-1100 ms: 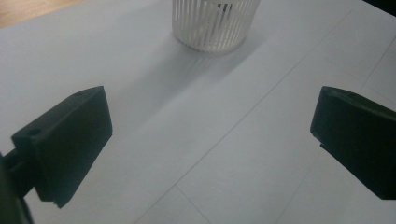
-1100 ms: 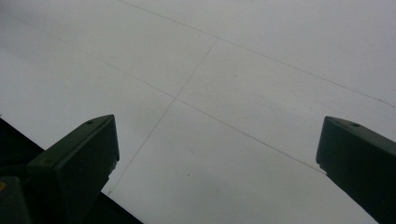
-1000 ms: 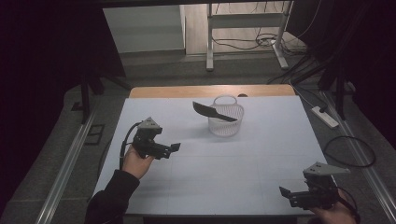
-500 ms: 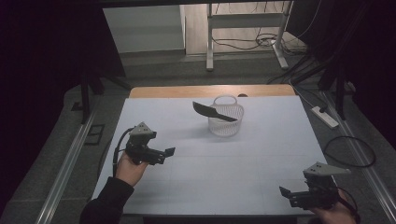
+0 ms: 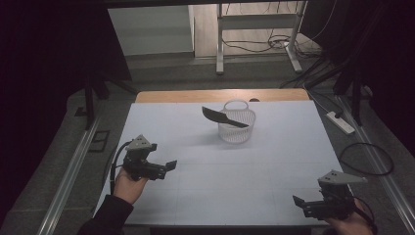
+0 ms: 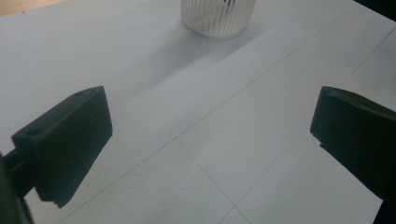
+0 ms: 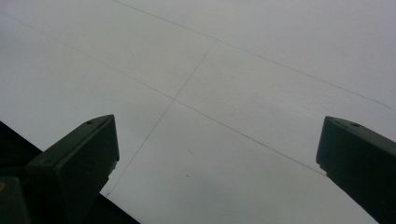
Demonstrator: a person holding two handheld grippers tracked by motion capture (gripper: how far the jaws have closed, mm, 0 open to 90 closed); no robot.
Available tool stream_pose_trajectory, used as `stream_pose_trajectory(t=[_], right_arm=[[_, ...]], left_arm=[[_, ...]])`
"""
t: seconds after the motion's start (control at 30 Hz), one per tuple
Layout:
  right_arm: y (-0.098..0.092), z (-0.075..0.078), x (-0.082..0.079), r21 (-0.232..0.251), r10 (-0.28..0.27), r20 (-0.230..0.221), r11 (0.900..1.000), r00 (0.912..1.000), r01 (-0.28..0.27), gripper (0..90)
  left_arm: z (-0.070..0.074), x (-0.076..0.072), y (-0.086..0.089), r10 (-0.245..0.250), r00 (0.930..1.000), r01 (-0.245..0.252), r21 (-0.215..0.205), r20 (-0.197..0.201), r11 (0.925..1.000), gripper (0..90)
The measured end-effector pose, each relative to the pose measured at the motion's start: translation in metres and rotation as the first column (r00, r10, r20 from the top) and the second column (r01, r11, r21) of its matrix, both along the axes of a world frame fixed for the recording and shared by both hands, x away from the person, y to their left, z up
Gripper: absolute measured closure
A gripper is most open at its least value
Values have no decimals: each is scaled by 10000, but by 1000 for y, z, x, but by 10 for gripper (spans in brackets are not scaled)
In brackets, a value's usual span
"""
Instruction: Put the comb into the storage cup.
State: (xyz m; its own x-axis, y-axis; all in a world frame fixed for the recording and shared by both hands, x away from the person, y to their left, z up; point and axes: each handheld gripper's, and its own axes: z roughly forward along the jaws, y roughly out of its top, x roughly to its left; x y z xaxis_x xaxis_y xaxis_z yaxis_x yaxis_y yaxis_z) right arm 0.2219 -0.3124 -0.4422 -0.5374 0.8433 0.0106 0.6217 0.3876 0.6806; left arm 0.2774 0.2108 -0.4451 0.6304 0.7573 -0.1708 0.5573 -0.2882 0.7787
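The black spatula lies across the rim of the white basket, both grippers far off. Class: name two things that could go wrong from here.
1. The black spatula only rests across the rim of the white basket, overhanging on the left; a nudge could tip it off or topple the light basket.
2. The right gripper hangs open at the near edge of the table, so reaching from there means a long, less steady approach. The left gripper is open too.

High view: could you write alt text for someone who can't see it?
A black knife lies across the rim of a wire basket on a white table. Nearer, two hand-held grippers, left and right, are open and holding nothing.
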Motion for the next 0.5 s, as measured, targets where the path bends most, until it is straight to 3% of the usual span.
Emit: stream_pose_trajectory(t=[0.5], right_arm=[[0,0,0,-2,-4,5,10000,10000,4,0]], left_arm=[[-2,-22,13,282,9996,-281,37,-34,9996,0]])
